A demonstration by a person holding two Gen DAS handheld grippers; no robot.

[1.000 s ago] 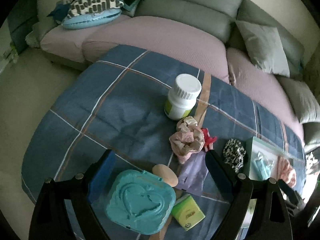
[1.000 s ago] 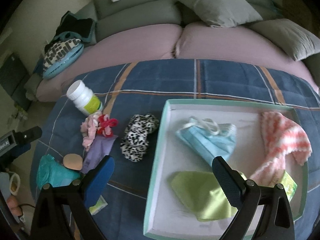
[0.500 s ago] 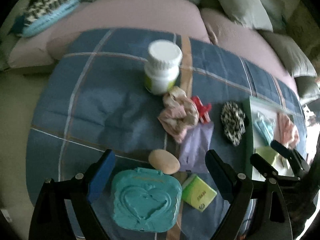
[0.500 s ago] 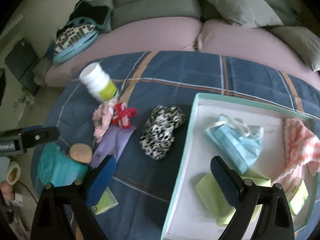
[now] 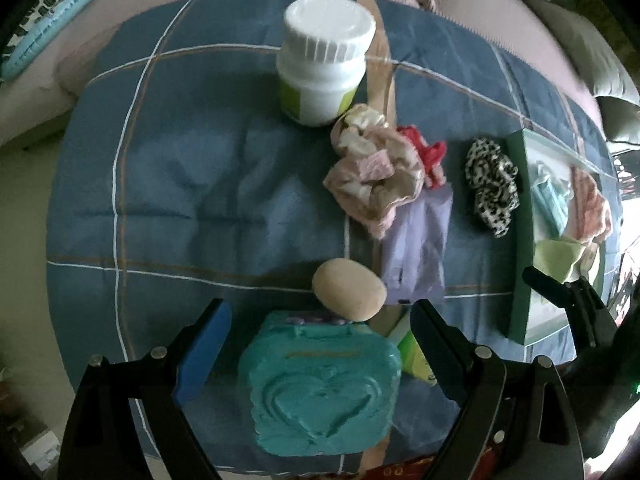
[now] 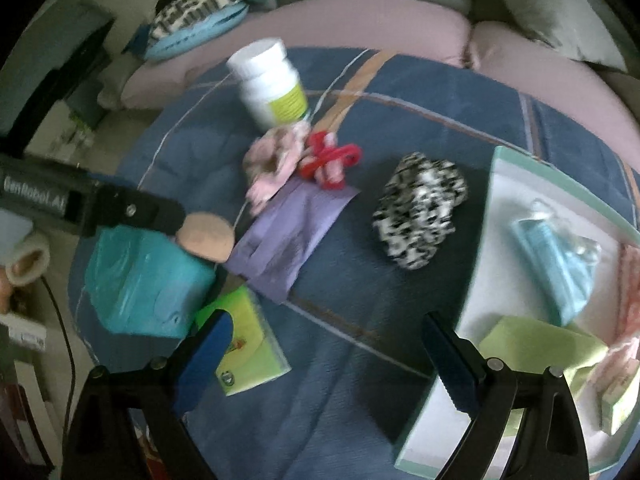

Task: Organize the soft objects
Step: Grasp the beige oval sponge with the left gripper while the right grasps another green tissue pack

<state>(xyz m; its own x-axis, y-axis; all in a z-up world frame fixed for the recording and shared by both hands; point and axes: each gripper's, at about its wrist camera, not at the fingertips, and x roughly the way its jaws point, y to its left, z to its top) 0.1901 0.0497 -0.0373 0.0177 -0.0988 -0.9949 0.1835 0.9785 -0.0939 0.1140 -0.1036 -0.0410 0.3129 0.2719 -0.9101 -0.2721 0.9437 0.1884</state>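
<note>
Blue-padded jaws of the left hand-held gripper (image 5: 316, 340) stand wide apart, pointing down over a teal pack with an embossed heart (image 5: 320, 384); the pack sits between the jaws, pads not pressing on it. Right hand-held gripper (image 6: 326, 350) also spread wide, nothing between its jaws, hovering over bare blue plaid quilt (image 6: 400, 92) between a green tissue pack (image 6: 248, 344) and the tray (image 6: 440, 420).

Beige oval sponge (image 5: 349, 289) just beyond the teal pack, touching its far edge. Green tissue pack by the left gripper's right finger, partly hidden. Lilac cloth (image 5: 416, 248) flat on the quilt beside the sponge. Crumpled pink scrunchie (image 5: 374, 172) lies on the lilac cloth's far end, with a red scrunchie (image 5: 426, 156) touching it. White bottle with green label (image 5: 322, 60) stands upright just behind the pink scrunchie. Leopard-print scrunchie (image 6: 420, 210) alone on the quilt, between the lilac cloth and the tray, near the tray's edge.

Tray holds a blue face mask (image 6: 556, 248), a green cloth (image 6: 536, 348) and a pink knit cloth (image 6: 632, 280) at the frame edge. Pink sofa cushions (image 6: 360, 28) beyond the quilt, with a patterned blue pillow (image 6: 192, 24) at the far left.
</note>
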